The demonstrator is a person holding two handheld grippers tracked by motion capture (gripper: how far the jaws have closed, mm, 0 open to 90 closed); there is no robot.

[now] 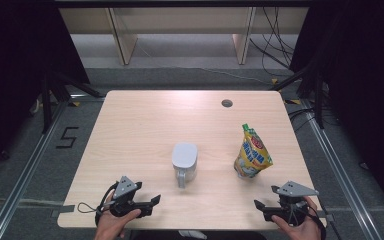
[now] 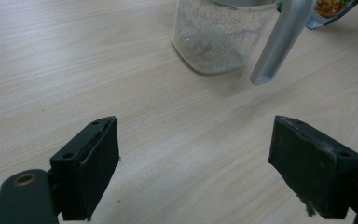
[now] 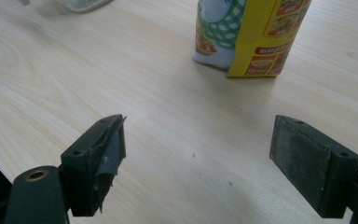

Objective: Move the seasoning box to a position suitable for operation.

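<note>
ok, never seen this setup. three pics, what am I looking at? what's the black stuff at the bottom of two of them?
No robot arm here: a person holds a hand-operated two-jaw gripper in each hand. The high view looks down on a wooden table, with the left gripper and the right gripper near its front edge. The other two pictures come from cameras riding on the grippers, so the black blocks at the bottom are each gripper's own jaws. On the table stand a clear lidded jug with a grey handle and a yellow printed pouch. The left gripper view faces the jug; the right gripper view faces the pouch. Both grippers are open with only bare table between the jaws; nothing is held.
</note>
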